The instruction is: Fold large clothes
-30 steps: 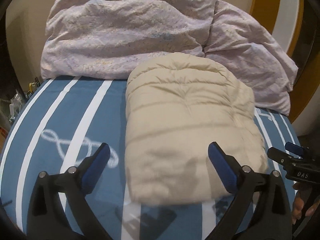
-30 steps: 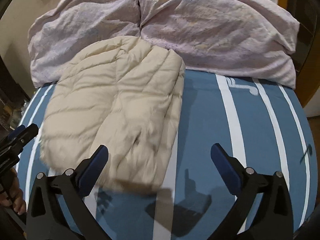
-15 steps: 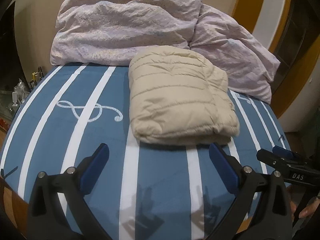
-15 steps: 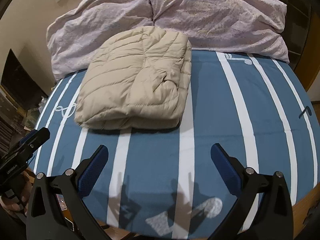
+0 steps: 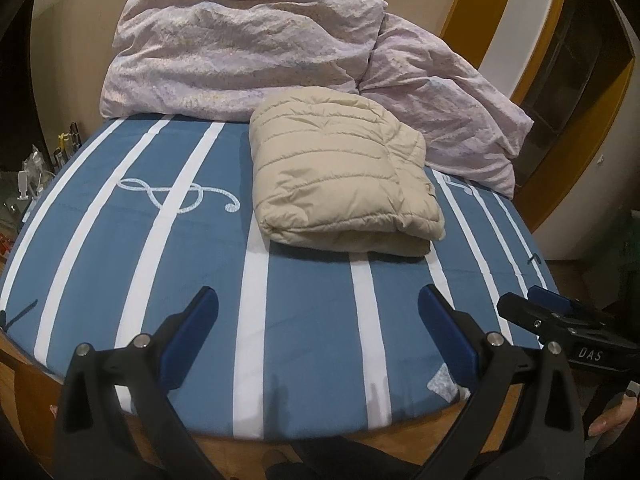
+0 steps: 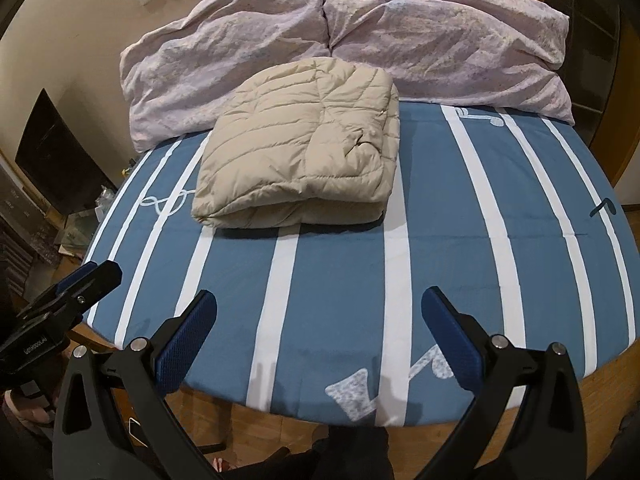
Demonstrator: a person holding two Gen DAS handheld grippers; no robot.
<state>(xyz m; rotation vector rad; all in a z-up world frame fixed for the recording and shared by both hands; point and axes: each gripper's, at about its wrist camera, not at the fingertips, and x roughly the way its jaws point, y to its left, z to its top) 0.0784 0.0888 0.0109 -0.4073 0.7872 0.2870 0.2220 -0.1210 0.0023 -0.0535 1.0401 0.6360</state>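
Note:
A beige quilted puffer jacket (image 5: 340, 176) lies folded into a thick rectangular bundle on the blue bed with white stripes (image 5: 312, 312); the right wrist view shows the same jacket (image 6: 304, 148) from the other side. My left gripper (image 5: 318, 316) is open and empty, held back over the near edge of the bed, well short of the jacket. My right gripper (image 6: 319, 320) is likewise open and empty near the bed's foot. In each view the other gripper shows at the side: the right gripper (image 5: 560, 320), the left gripper (image 6: 68, 296).
A crumpled lilac duvet (image 5: 256, 56) is heaped along the head of the bed against the wall, touching the jacket's far end. Cluttered shelves (image 6: 36, 216) stand left of the bed. Wooden floor (image 6: 280, 424) shows below the bed edge. A yellow-framed doorway (image 5: 560, 92) stands at right.
Both grippers have drawn back from right over the jacket to the foot of the bed. The jacket stays folded and lies still; both grippers stayed open.

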